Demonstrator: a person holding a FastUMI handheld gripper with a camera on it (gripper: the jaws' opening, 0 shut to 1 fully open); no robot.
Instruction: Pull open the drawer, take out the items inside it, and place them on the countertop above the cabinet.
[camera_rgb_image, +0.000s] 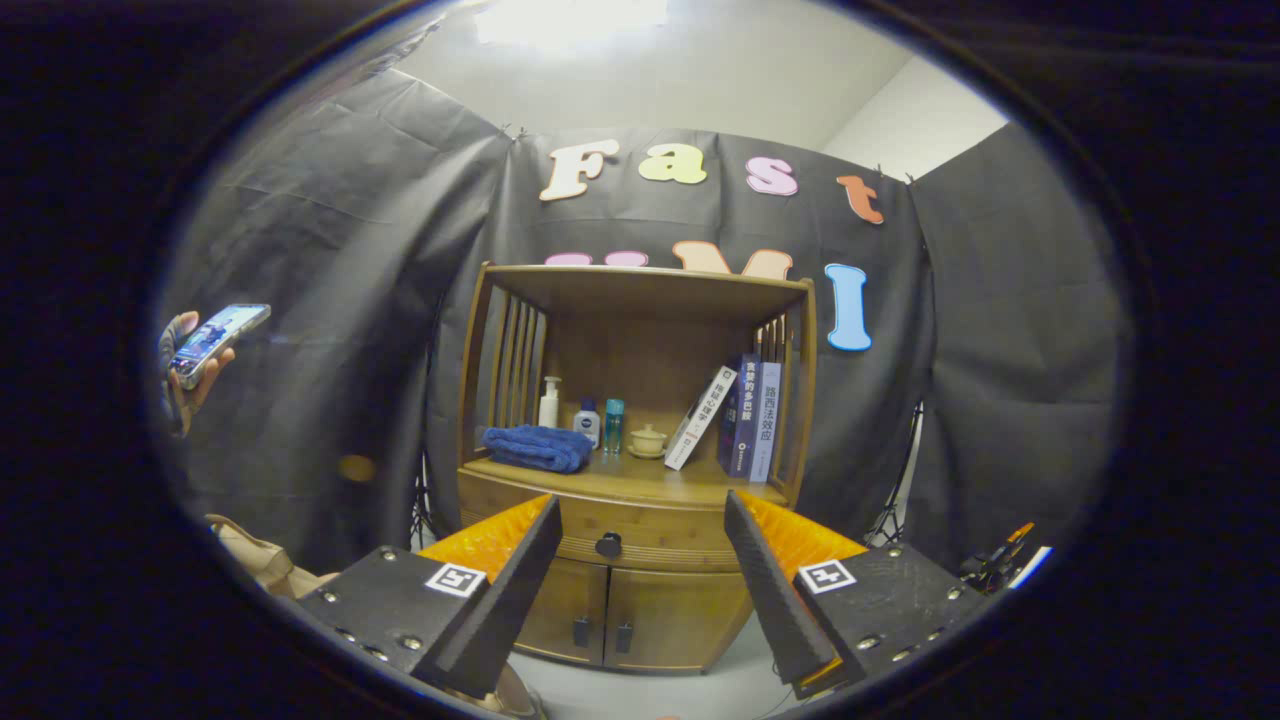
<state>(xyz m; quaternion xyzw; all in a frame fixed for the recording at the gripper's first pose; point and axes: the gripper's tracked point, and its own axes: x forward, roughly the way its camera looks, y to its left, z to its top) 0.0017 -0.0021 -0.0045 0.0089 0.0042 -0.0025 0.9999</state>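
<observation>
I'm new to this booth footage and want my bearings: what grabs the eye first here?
First, the wooden cabinet straight ahead, its drawer shut with a dark knob centred between the open claw fingers. On its countertop lie a folded blue towel, small bottles and leaning books. Off to the side, a hand holds up a phone.

the books (745, 415) standing on the countertop (620, 480) are showing chinese titles on their spines; the rightmost, pale spine is reading 路西法效应, while the others are too small to make out. the gripper (640, 560), fingers spread apart before the drawer (608, 545), is carrying a square coded marker on each finger mount.
</observation>
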